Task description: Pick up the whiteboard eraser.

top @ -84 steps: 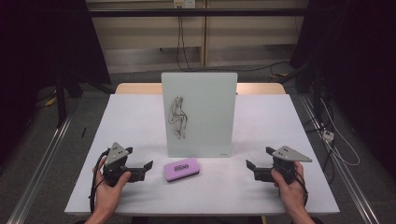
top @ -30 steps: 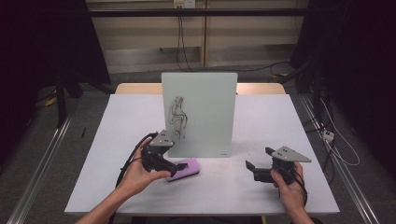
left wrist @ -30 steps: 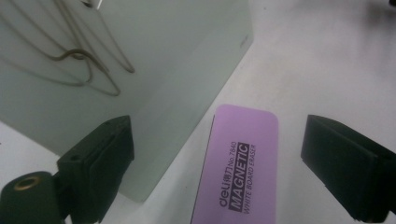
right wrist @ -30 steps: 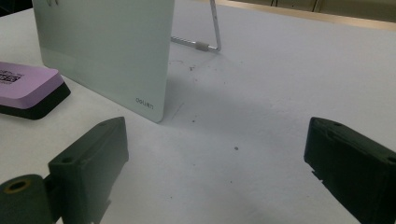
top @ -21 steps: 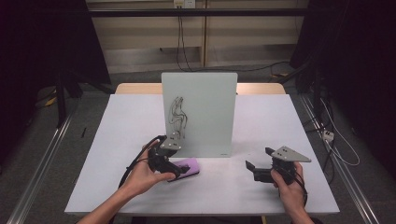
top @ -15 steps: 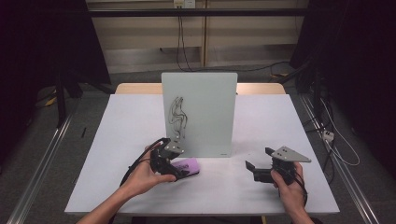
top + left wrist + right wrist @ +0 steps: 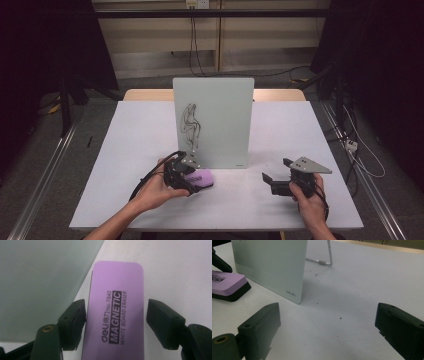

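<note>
A purple magnetic whiteboard eraser (image 7: 204,177) lies flat on the white table (image 7: 140,135), just in front of the upright whiteboard (image 7: 215,120). A black scribble (image 7: 191,127) marks the board's left side. My left gripper (image 7: 196,181) straddles the eraser (image 7: 117,305), and its jaws have just been closing. The left pad (image 7: 75,322) touches the eraser's edge, while the right pad (image 7: 162,325) stands a sliver off it. My right gripper (image 7: 274,172) rests at the front right, open, with bare table between its jaws (image 7: 327,322).
The board (image 7: 269,265) stands on a thin wire foot (image 7: 328,257) behind it. The eraser (image 7: 227,281) lies close to the board's lower left edge. The table's front edge runs near both hands. Dark floor and metal rails flank the table.
My left hand travelled from the table's left to the eraser, settled down over it, and its jaws narrowed around it. The right hand stayed still.
</note>
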`<state>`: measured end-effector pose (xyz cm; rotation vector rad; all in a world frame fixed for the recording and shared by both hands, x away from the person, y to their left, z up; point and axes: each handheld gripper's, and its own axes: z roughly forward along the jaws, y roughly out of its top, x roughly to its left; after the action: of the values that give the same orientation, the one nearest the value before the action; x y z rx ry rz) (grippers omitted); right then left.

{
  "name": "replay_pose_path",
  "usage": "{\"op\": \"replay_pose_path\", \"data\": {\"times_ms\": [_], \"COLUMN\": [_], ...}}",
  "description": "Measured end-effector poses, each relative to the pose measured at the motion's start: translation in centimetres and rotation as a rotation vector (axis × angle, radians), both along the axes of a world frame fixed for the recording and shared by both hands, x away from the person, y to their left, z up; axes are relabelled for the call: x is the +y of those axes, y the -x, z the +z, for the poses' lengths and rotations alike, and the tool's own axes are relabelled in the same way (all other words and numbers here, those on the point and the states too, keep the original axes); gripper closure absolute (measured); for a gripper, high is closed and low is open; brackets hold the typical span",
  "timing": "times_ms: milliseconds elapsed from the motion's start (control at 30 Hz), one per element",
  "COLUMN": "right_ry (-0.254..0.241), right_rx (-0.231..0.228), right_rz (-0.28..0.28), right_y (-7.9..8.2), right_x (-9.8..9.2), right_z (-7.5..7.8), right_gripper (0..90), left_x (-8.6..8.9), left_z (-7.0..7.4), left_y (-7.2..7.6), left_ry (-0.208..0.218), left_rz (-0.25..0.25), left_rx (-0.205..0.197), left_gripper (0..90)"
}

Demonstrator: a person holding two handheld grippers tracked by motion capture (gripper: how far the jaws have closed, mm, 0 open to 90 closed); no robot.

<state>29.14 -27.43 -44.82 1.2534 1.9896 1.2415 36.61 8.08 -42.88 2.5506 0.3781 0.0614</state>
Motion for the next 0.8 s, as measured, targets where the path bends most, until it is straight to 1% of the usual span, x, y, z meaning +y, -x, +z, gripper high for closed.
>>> {"op": "replay_pose_path", "data": {"times_ms": [33,67,267,300,367,400,467,500,533,600,800], "right_ry": [-0.002,0.0,-0.005,-0.008,-0.003,-0.003,-0.002,0.002,0.005,0.004,0.005], "right_rx": [0.002,0.001,0.003,0.006,0.005,0.005,0.006,0.004,0.003,0.005,0.004], "right_rz": [-0.002,0.001,0.004,0.004,0.006,0.006,0.004,0.007,0.008,0.012,0.012], "right_y": [-0.01,-0.03,-0.05,-0.05,-0.06,-0.05,-0.04,-0.06,-0.08,-0.08,-0.04], "right_x": [0.04,0.04,0.04,0.04,0.03,0.05,0.13,0.15,0.18,0.21,0.12], "right_z": [0.0,-0.02,-0.04,-0.05,-0.06,-0.05,-0.04,-0.05,-0.05,-0.05,-0.06], "right_gripper": [6.4,6.4,6.4,6.4,6.4,6.4,6.4,6.4,6.4,6.4,6.4], "left_x": [-0.03,-0.06,0.02,0.0,-0.01,-0.02,-0.06,-0.2,-0.29,-0.33,-0.28], "left_z": [0.04,0.0,-0.09,-0.13,-0.17,-0.19,-0.18,-0.24,-0.32,-0.35,-0.38], "left_y": [-0.01,0.01,-0.11,-0.07,-0.09,-0.08,-0.16,-0.16,-0.13,-0.14,-0.08], "left_ry": [-0.016,-0.019,-0.031,-0.033,-0.035,-0.036,-0.031,-0.05,-0.053,-0.058,-0.049], "left_rz": [-0.01,-0.006,-0.023,-0.017,-0.02,-0.018,-0.016,-0.032,-0.031,-0.033,-0.036], "left_rx": [0.0,-0.008,-0.013,-0.025,-0.016,-0.025,-0.011,-0.024,-0.031,-0.029,-0.027], "left_gripper": [33.9,34.2,38.2,38.2,38.6,38.5,38.6,38.8,39.2,39.2,40.0]}}
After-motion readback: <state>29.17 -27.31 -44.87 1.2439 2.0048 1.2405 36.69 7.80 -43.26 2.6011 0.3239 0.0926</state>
